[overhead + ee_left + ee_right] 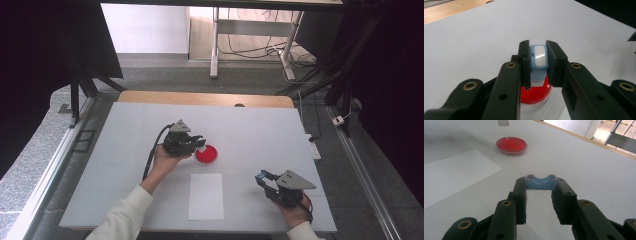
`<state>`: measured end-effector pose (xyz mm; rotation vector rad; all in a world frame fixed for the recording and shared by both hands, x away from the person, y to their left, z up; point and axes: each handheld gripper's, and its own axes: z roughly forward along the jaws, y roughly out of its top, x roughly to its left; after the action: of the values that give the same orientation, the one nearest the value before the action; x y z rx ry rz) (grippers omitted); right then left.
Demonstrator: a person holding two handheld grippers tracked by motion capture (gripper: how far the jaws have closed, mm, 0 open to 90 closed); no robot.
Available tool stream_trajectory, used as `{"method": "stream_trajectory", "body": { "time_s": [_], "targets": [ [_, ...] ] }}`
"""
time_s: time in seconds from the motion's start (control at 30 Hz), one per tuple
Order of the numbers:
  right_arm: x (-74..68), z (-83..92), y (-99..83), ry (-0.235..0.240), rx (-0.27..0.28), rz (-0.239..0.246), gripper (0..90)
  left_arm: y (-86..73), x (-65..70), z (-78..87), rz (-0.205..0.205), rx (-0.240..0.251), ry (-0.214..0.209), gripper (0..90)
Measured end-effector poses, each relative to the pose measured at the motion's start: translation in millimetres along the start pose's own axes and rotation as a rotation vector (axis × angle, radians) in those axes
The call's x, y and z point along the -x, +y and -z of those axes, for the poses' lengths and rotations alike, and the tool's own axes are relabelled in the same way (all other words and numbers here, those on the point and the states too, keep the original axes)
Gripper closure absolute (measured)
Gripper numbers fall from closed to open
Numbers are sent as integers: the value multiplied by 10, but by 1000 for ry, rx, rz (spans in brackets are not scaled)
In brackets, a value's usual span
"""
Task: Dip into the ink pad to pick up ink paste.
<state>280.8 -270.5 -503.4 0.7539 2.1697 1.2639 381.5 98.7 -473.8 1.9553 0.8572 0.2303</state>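
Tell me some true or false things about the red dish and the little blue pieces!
1. The left tongs grip a blue piece. True.
2. The red dish sits on the paper. False: it sits on the table, beyond the paper.
3. The right tongs are empty. False: they hold a blue curved piece.
4. The left tongs hang over the dish. True.
5. The dish is green. False: red.

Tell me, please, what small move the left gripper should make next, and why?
Probably lower the left gripper a little toward the red dish. Its jaws are shut on a light blue piece held just above that dish, not yet touching it. The right gripper grips a blue cap well off to the side.
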Motion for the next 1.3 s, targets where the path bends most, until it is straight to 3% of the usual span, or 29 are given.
{"method": "stream_trajectory", "body": {
  "time_s": [0.33,0.63,0.9,1.3],
  "targets": [
    [9,0,1,1,5,-2,653,31,85,249,-11,43,-29,746],
    [3,0,2,2,4,0,653,56,201,330,-37,55,-53,746],
    [5,-4,1,-2,2,1,653,61,237,440,-30,75,-84,746],
    [5,-33,2,-4,-2,9,653,-4,312,551,-42,51,-114,745]
  ]
}}
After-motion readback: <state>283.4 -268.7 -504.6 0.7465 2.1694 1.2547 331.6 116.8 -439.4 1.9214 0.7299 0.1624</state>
